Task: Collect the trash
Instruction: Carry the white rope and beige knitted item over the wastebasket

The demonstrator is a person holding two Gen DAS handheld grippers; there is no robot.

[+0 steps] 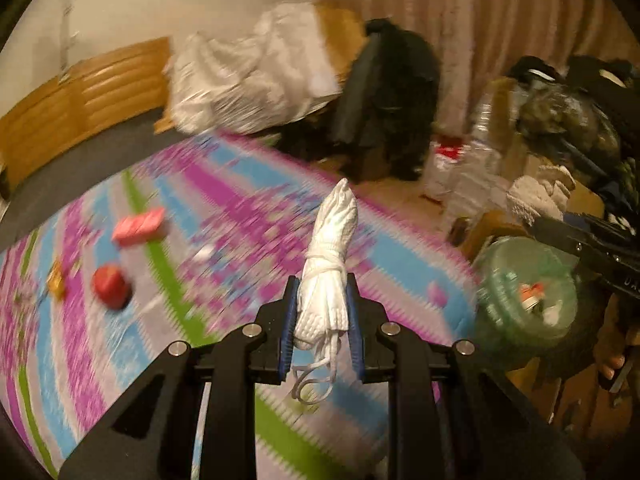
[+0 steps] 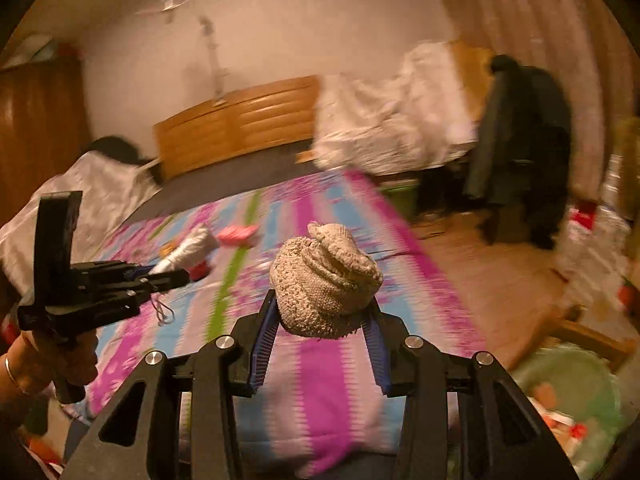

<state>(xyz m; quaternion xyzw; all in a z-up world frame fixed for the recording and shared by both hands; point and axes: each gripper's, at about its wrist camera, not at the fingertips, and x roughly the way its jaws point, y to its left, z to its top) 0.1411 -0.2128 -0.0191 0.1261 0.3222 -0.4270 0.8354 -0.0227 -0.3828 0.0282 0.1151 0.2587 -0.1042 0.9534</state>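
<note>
On my left wrist view, the left claw (image 1: 322, 304) is clamped narrowly on a white bundled mask (image 1: 326, 276), its loose ear loops dangling below the pads, held above the striped bedspread (image 1: 240, 200). A red ball (image 1: 111, 286) and pink packet (image 1: 140, 226) lie on the bed; the green bin (image 1: 516, 312) sits to the right. On my right wrist view, the right claw (image 2: 324, 320) grips a rolled beige knitted sock (image 2: 326, 280), fuzzy and lumpy, also over the bedspread.
</note>
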